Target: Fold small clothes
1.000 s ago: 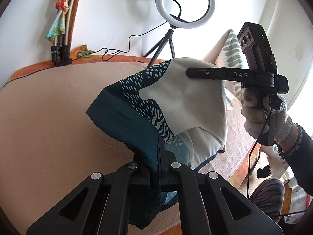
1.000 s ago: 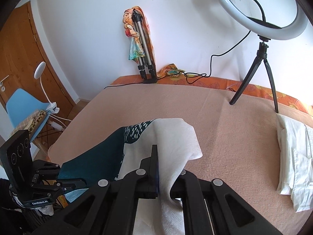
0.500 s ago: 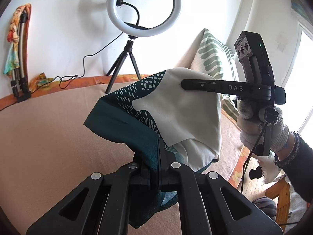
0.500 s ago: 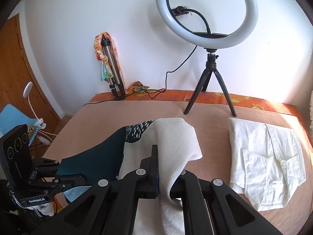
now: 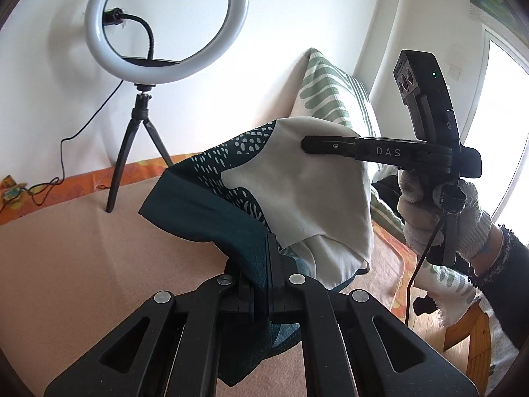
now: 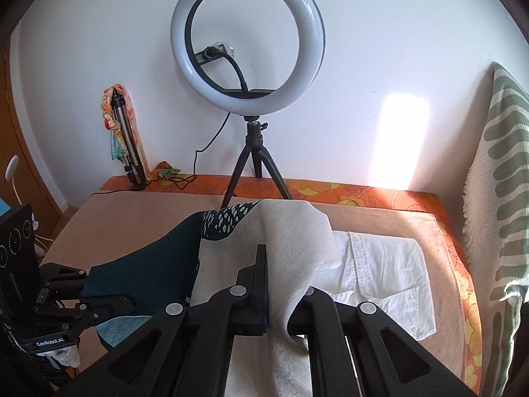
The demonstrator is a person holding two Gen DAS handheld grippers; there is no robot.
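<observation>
A teal and cream patterned cloth (image 5: 297, 192) hangs in the air between both grippers above the bed. My left gripper (image 5: 269, 258) is shut on its teal edge. My right gripper (image 6: 264, 264) is shut on its cream part (image 6: 291, 241). The right gripper also shows in the left wrist view (image 5: 330, 145), clamped on the cream part. The left gripper shows in the right wrist view (image 6: 109, 304), clamped on the teal part (image 6: 148, 264).
A white shirt (image 6: 386, 274) lies flat on the peach bed cover (image 6: 132, 218), just right of the held cloth. A ring light on a tripod (image 6: 248, 66) stands at the far edge. A green-patterned pillow (image 6: 502, 198) leans at the right. A folded tripod (image 6: 125, 139) stands against the wall.
Both grippers have swung to the right with the cloth still held between them. The white shirt and the pillow have come into the right wrist view.
</observation>
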